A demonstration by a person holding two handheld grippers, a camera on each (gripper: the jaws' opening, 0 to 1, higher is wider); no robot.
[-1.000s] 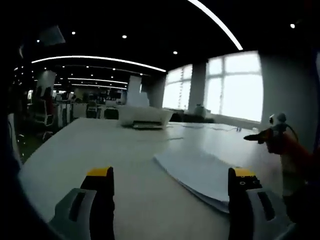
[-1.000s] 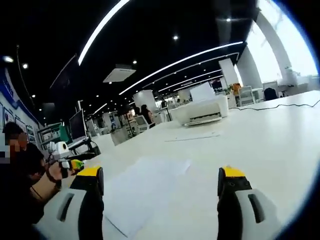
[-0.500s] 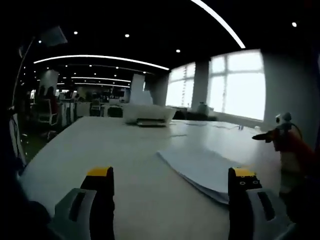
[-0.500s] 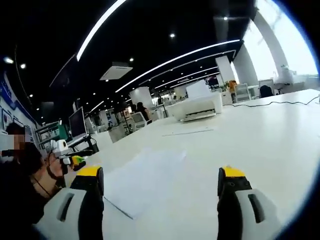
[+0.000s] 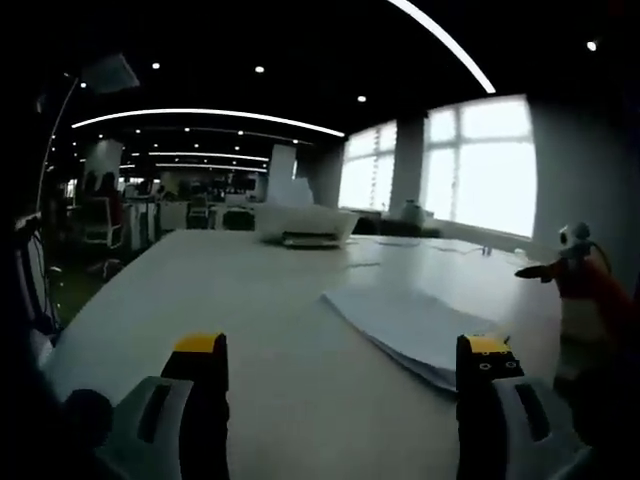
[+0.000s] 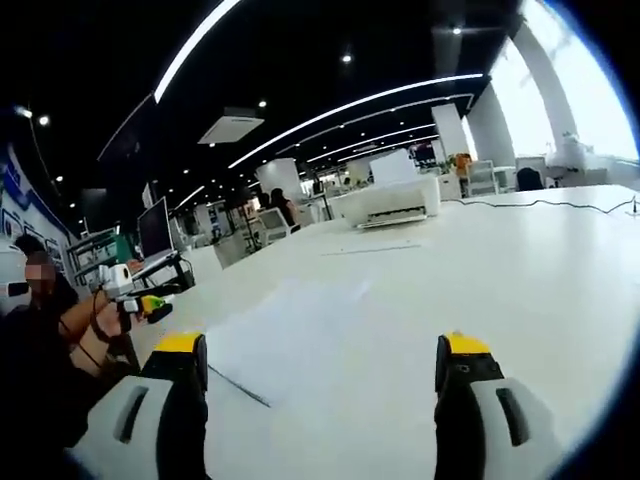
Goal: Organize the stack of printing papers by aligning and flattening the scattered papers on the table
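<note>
A loose stack of white printing papers (image 5: pixel 410 325) lies on the white table (image 5: pixel 230 300), ahead and right of my left gripper (image 5: pixel 345 370), which is open and holds nothing. In the right gripper view the same papers (image 6: pixel 285 320) spread ahead and left of my right gripper (image 6: pixel 320 365), also open with nothing between its yellow-tipped jaws. The right gripper (image 5: pixel 560 265) shows at the right edge of the left gripper view, in a person's hand. The left gripper (image 6: pixel 140 300) shows at the left of the right gripper view, also hand-held.
A white printer (image 5: pixel 300 222) stands at the table's far end, also seen as the printer (image 6: pixel 388 200). A single sheet (image 6: pixel 375 247) lies near it. A black cable (image 6: pixel 540 203) runs along the far right of the table. Office chairs and desks stand beyond.
Both cameras have drawn back and lowered a little, so the papers sit slightly farther ahead. The papers themselves have not moved. Both grippers stay open.
</note>
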